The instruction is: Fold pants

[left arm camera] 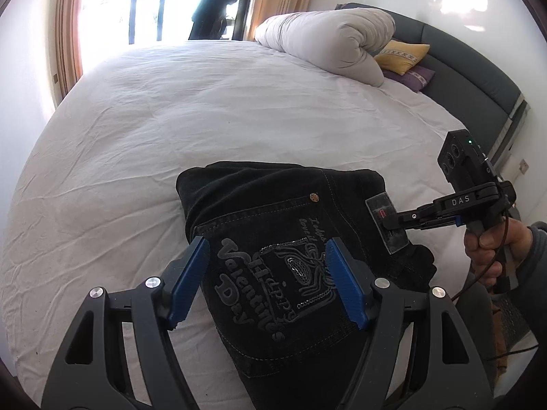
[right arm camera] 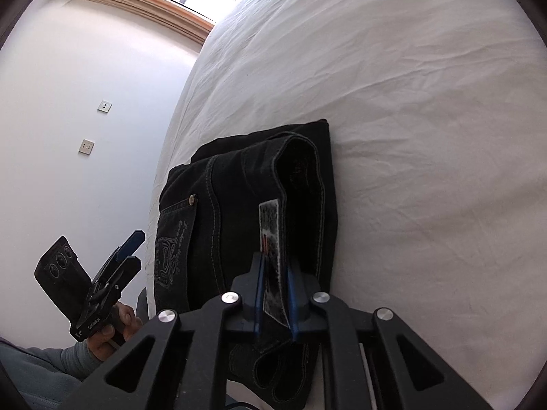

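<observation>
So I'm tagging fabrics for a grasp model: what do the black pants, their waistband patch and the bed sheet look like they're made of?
The pants look like black denim: matte twill, pale contrast stitching, a metal rivet. The waistband patch, which the right gripper is pinching, looks stiff and mottled grey, perhaps leather or faux leather; unclear. The bed sheet looks like thin white woven cotton or a blend: matte, finely creased.

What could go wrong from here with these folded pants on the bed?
The right tongs grip only the waistband patch of the black pants; pulling there could drag the folded stack apart. The left tongs hang open above the back pocket, holding nothing down, so the layers may slide. The pants sit near the edge of the bed and could slip off.
</observation>
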A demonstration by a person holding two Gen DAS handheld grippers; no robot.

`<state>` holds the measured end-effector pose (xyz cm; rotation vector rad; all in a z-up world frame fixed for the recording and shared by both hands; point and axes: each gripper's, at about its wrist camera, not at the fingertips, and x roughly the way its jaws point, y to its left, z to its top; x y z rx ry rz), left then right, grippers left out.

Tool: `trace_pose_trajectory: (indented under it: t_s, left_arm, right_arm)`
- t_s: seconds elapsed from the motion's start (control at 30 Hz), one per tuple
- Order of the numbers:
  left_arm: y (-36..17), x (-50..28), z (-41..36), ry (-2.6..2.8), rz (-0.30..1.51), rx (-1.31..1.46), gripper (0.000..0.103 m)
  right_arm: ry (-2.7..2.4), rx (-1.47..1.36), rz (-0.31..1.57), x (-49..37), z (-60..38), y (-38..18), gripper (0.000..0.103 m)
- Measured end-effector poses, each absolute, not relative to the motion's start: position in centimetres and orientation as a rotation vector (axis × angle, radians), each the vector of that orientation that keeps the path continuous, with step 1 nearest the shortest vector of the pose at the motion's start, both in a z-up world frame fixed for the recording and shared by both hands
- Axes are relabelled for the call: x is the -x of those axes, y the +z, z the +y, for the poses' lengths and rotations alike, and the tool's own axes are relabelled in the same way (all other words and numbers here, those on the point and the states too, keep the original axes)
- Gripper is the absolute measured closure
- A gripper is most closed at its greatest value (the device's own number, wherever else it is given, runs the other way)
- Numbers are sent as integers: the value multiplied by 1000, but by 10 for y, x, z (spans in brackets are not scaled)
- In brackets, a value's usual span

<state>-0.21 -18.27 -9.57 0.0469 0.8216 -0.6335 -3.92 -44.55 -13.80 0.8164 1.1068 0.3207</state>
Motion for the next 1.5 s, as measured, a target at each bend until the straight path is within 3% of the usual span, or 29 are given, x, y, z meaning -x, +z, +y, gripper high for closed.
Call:
trace_pose_trajectory:
  t_s: [0.37,0.67,0.73,0.83,1.0,1.2,1.4,1.5]
  left_arm:
    - [-94,-16,-147,-563,811,25,34]
    - [-72,-23,-170,-679,724,-52,34]
    - [-74,-27,-182,-730,735,-89,53]
    - [-90,-48,-194,-804,829,-51,68]
    - [-139,-102,-207,-833,1027,38,82]
    - [-165,-128,-199,-898,1048,180,83]
    - [-119,-110,-163,-1006,986,342,83]
    - [-138,-91,-162,-1042,1104,314,83]
  right_arm:
    - [264,-973,1042,69,-458,-159,90]
    - [243,-923,1065,59,-447,-151,89]
    - [238,-921,1065,58,-447,-152,89]
    - [243,-938,1061,57,-447,-153,89]
    - [256,-976,1051,56,-451,-161,89]
    - [252,-967,1055,50,-452,-163,90]
    - [257,-952,1050,56,-449,-157,89]
    - [259,-981,1045,55,-450,-162,89]
